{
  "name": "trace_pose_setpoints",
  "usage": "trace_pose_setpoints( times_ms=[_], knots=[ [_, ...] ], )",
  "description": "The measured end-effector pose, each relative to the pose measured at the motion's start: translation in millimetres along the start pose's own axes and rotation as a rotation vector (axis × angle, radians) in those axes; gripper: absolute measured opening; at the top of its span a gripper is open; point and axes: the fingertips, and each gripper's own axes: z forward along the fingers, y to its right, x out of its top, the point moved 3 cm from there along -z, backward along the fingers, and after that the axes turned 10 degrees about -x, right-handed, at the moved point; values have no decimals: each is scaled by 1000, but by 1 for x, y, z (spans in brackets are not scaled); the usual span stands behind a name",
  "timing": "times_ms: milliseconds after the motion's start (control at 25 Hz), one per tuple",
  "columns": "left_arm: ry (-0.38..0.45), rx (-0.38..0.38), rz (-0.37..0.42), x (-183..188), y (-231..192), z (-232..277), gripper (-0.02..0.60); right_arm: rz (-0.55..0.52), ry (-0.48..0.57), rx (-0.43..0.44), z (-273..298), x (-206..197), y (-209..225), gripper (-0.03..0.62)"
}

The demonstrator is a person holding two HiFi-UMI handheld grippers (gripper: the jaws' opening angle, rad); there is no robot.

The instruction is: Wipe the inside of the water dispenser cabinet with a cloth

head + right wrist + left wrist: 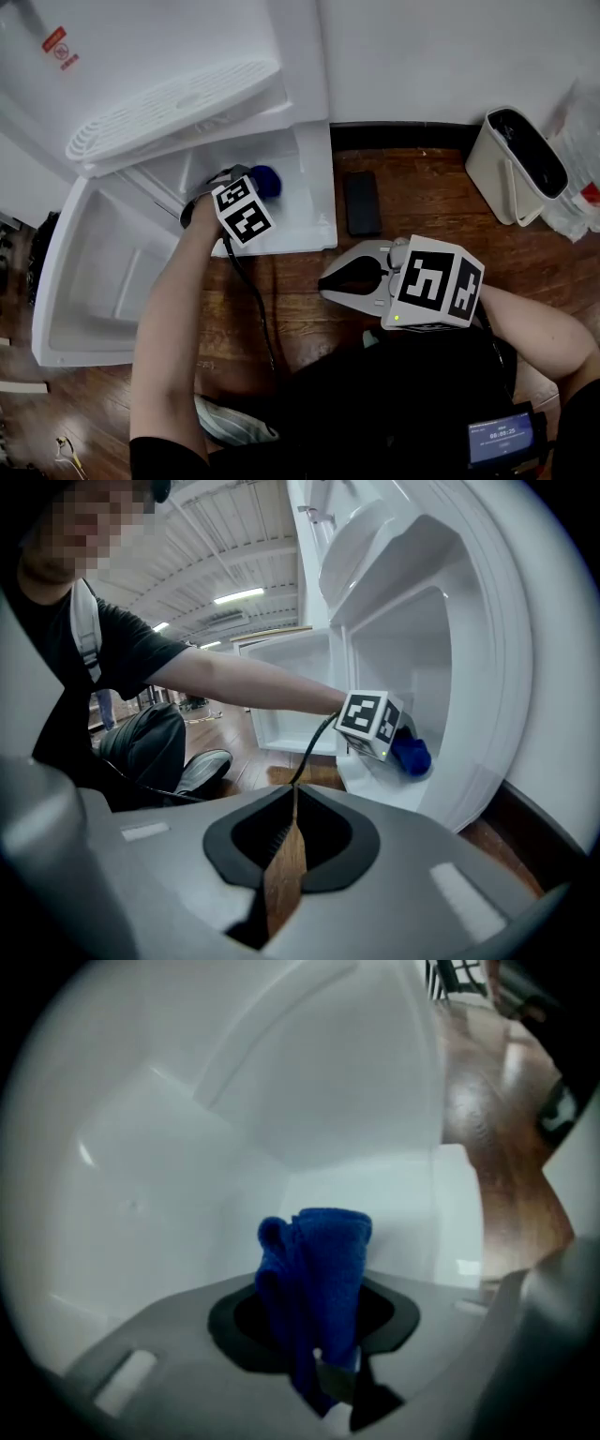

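The right gripper (325, 283) is nearest the person and hangs over the wooden floor (431, 202). Its jaws are pressed together with nothing between them. Just beyond it a black phone (362, 202) lies flat on the boards, beside the front right corner of the water dispenser cabinet (314, 141). A white bin (516, 164) stands well off to the right, by the white wall (422, 56). The cabinet door (75, 281) is swung wide open to the left. The left gripper (253, 183) reaches into the cabinet with its jaws clamped on a blue cloth (267, 180). The cloth sits low down near the cabinet's right wall, and I cannot tell whether it touches the bottom.

Only the left gripper view shows the grip itself, with the cloth bunched and standing up out of the closed jaws against the white inner walls. Only the right gripper view shows the person's arm (244, 682) stretched level toward the cabinet, a shoe (202, 766) on the floor and a ceiling light (239, 595) farther back.
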Motion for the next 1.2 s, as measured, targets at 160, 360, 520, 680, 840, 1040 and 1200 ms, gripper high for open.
trace_pose_setpoints(
  times_ms=[160, 360, 520, 680, 840, 1040, 1200],
  knots=[
    [-3, -181, 82, -9, 55, -24, 149, -16, -15, 11, 0, 0, -6, 17],
    [-52, -462, 45, -27, 118, -44, 150, -36, -12, 2, -1, -3, -5, 17],
    [252, -464, -222, -15, 140, -87, 152, 10, 36, -42, -7, -1, 6, 17],
    [884, -331, -641, 11, 111, -196, 155, 112, 188, -120, -22, 33, 23, 20],
    [1159, -338, -696, 26, 125, -291, 163, 152, 298, 49, -24, 91, -8, 184],
    [1220, -219, -699, 5, 133, -345, 164, 50, 280, 201, 11, 136, -64, 291],
    [1278, -194, -704, -16, 148, -359, 164, 86, 257, 293, 39, 151, -94, 296]
  ],
)
